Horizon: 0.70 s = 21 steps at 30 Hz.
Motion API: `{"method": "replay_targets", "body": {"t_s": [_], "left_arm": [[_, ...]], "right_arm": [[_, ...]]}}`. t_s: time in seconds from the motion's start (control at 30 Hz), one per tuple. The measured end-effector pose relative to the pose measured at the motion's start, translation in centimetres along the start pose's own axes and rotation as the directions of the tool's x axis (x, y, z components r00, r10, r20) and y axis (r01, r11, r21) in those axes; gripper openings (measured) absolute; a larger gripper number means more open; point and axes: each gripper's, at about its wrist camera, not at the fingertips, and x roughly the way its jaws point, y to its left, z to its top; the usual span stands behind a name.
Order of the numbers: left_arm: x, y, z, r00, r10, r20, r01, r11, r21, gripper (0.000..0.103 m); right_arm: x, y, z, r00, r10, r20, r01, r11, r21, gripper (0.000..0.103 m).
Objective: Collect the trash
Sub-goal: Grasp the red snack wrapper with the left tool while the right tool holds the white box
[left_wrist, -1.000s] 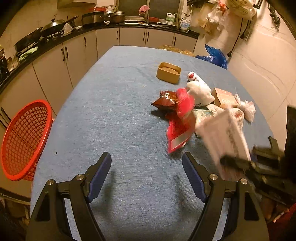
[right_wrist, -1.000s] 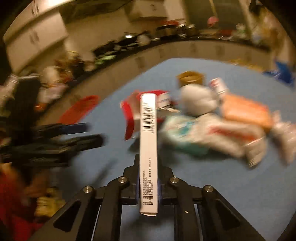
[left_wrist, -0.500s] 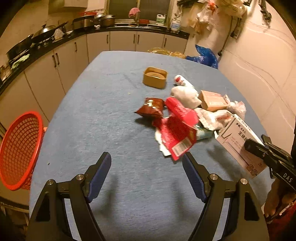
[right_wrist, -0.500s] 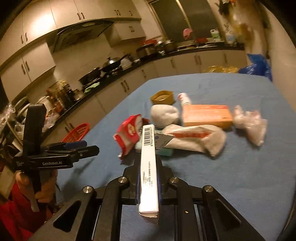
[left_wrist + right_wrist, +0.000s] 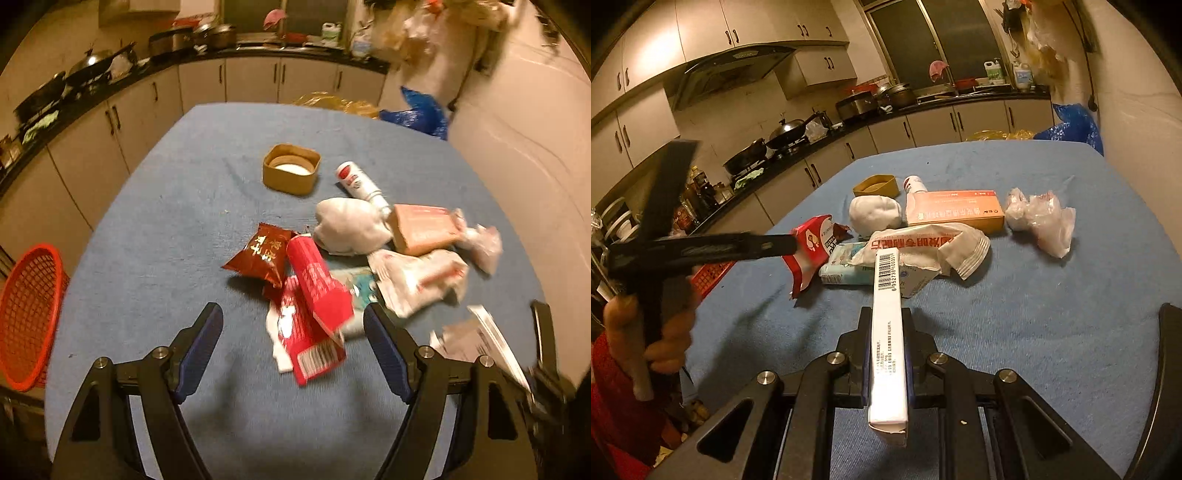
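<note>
A heap of trash lies on the blue table [image 5: 155,236]: a red wrapper [image 5: 317,306], a dark red snack packet [image 5: 260,254], a white wad [image 5: 347,225], an orange box [image 5: 421,229] and a white-and-red bag [image 5: 417,280]. My left gripper [image 5: 293,332] hovers over the near end of the heap. Its jaws are closing, with the red wrapper between the fingers but untouched by the pads. My right gripper [image 5: 888,321] is shut on a flat white box [image 5: 888,332] held on edge, near the table's right front; the box [image 5: 491,339] shows blurred in the left wrist view.
A red basket [image 5: 29,317] stands off the table's left edge. Further back lie a tan tub [image 5: 291,173], a small bottle [image 5: 356,181] and a clear plastic bag [image 5: 484,243]. Kitchen counters with pots run behind. A blue bag [image 5: 421,114] sits past the far right corner.
My left gripper has moved forward to the heap, so the red wrapper now lies between its slightly narrower fingers. The right gripper has swung the white box back toward the right front edge.
</note>
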Motion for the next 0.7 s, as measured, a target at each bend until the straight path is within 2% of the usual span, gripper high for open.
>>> {"method": "replay_targets", "body": {"t_s": [0.07, 0.13, 0.17, 0.2, 0.33, 0.5, 0.7], "left_arm": [[1.5, -0.1, 0.3, 1.0, 0.016, -0.027, -0.017, 1.0, -0.013, 0.056], [2.5, -0.1, 0.2, 0.998, 0.009, -0.056, -0.01, 1.0, -0.019, 0.03], [2.9, 0.0, 0.0, 0.998, 0.008, -0.064, -0.009, 1.0, -0.021, 0.024], [3.0, 0.1, -0.2, 0.998, 0.005, -0.066, -0.007, 1.0, -0.028, 0.013], [1.5, 0.5, -1.4, 0.999, -0.039, -0.021, 0.038, 0.999, -0.011, 0.008], [-2.3, 1.0, -3.5, 0.995, -0.071, 0.065, 0.069, 0.997, 0.041, 0.008], [-5.5, 1.9, -5.1, 0.986, -0.089, 0.143, 0.083, 0.995, 0.049, 0.008]], "right_arm": [[0.1, 0.0, -0.2, 1.0, 0.006, 0.001, -0.006, 1.0, 0.005, 0.014], [0.0, 0.0, -0.3, 1.0, 0.01, 0.003, -0.01, 1.0, 0.008, 0.014], [0.0, 0.1, -0.3, 1.0, 0.013, 0.004, -0.013, 1.0, 0.011, 0.014], [-0.1, 0.1, -0.3, 1.0, 0.017, 0.007, -0.017, 1.0, 0.012, 0.014], [-0.3, 0.4, -0.4, 1.0, 0.024, 0.013, -0.024, 1.0, 0.013, 0.014], [-0.7, 1.5, -0.2, 0.999, 0.037, 0.04, -0.037, 0.999, 0.014, 0.014], [-0.9, 3.7, 0.1, 0.997, 0.046, 0.06, -0.046, 0.999, -0.004, 0.014]]}}
